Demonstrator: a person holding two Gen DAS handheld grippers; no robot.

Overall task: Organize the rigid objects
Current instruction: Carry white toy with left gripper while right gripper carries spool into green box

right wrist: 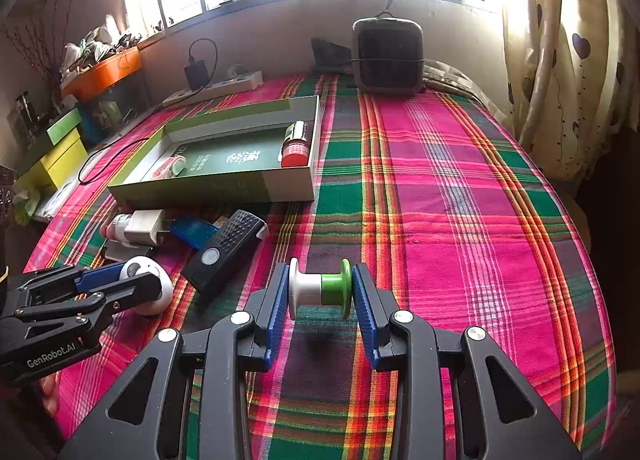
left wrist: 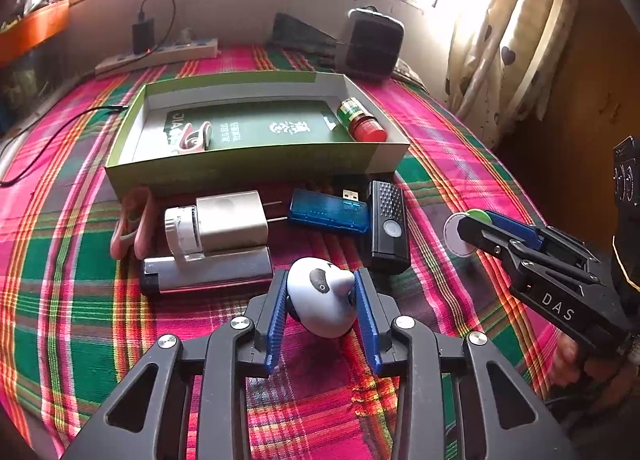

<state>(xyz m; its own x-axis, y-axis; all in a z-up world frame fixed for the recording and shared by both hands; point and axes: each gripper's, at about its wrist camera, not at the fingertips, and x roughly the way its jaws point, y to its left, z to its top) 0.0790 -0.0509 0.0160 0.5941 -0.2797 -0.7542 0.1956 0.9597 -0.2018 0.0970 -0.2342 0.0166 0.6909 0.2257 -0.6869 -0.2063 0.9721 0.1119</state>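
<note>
Left gripper (left wrist: 320, 300), lower centre of the left wrist view — jaws narrowed around a white panda-faced figurine (left wrist: 322, 296), blue pads against its sides, the piece resting on the plaid cloth (left wrist: 80, 300). Judged a fresh grasp, made for lifting it to the box.

Right gripper (right wrist: 321, 292), lower centre of the right wrist view — jaws clamped on the end flanges of a white-and-green spool (right wrist: 320, 288), axle crosswise between the pads. A shadow on the cloth beneath suggests it is held just clear of the surface, presumably awaiting its turn.

Loose items, mid-frame in the left view, in a cluster just before the box:
- silver lighter (left wrist: 208, 274), lying flat, nearest;
- white wall charger (left wrist: 232, 222) with a small white-capped jar (left wrist: 180, 230) against its left side;
- pink clip (left wrist: 132, 224), left of the jar;
- blue USB hub (left wrist: 328, 212), beside the charger's prongs;
- black perforated device (left wrist: 388, 228), right of the hub.
All appear still unsorted.

Green open box (left wrist: 248, 168), upper-middle — the collection point, by its contents: a red-capped bottle (left wrist: 360, 120) on its side in the right end, a pink-and-white clip (left wrist: 192, 138) at the left.

Far edge: power strip (left wrist: 156, 56) upper left, dark heater (left wrist: 374, 44) upper right, under the window.
</note>
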